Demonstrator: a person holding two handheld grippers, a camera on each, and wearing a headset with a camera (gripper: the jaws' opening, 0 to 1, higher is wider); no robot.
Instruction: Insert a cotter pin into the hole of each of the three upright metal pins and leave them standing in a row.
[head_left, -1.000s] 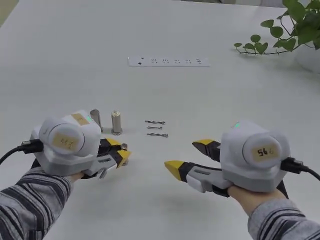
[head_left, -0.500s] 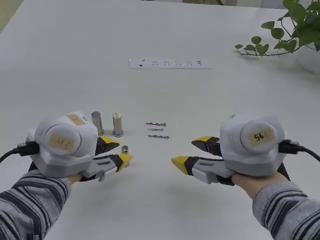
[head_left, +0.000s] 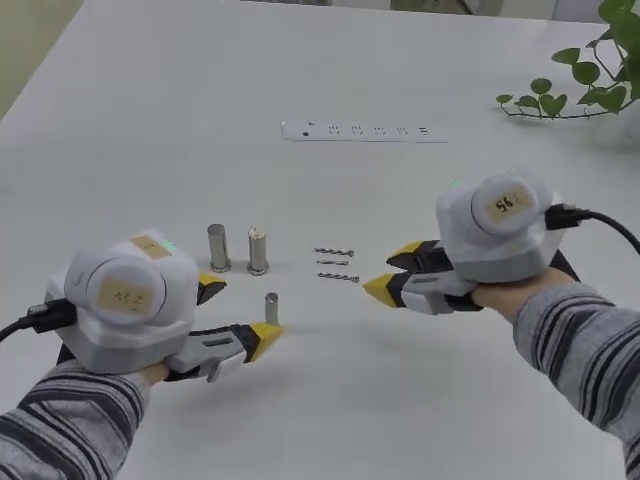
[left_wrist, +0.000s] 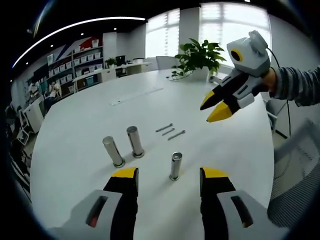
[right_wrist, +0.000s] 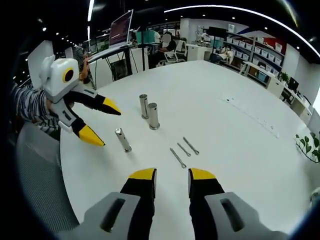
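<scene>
white table (head_left: 150, 120), power strip (head_left: 365, 131), potted plant (head_left: 590, 75)

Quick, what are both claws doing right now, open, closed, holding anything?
Left claw: open, holding nothing; a metal pin stands by its tips.
Right claw: open, holding nothing.

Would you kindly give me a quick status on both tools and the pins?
Left tool open, front metal pin between its tips. Right tool open, beside three cotter pins lying loose. Nothing obstructing.
</scene>
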